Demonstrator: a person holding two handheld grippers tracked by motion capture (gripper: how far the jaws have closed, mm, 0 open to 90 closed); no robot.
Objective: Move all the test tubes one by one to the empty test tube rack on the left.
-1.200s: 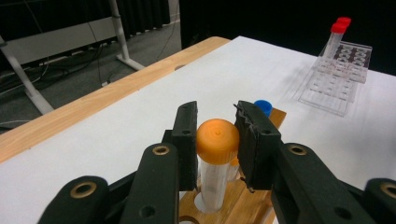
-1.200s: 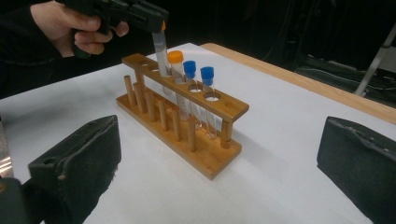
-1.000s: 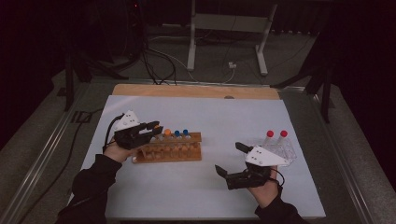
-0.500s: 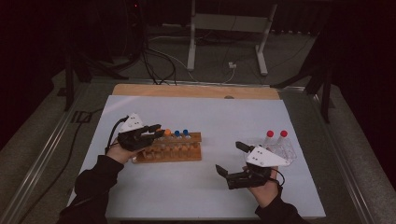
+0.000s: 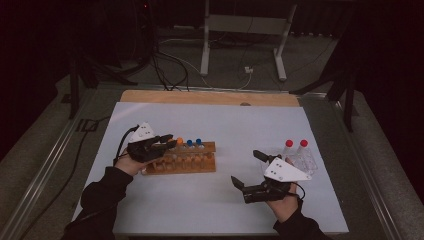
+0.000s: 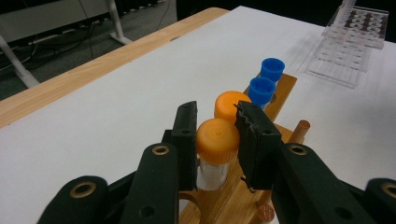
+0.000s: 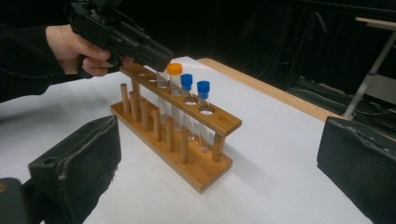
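Observation:
A wooden tube rack [image 5: 187,162] stands left of the table's middle. My left gripper [image 6: 217,127] is shut on the cap of an orange-capped tube [image 6: 217,140], which stands upright at the rack's near end. In the right gripper view the tube's clear body [image 7: 162,79] reaches down through the rack's top bar [image 7: 219,121], under my left gripper [image 7: 159,55]. Behind it in the row are a second orange-capped tube [image 6: 228,100] and two blue-capped tubes [image 6: 260,88]. My right gripper [image 5: 246,167] stands open to the right of the rack, nothing between its jaws [image 7: 219,151].
Two red-capped tubes [image 5: 288,145] stand in a clear plastic holder [image 5: 306,162] beside my right hand. A bare wooden strip [image 5: 210,97] runs along the table's far edge. White table surface lies between the rack and my right gripper.
My left gripper has eased slightly down and to the right over the rack's end, still holding the orange-capped tube. The right gripper has stayed where it was.

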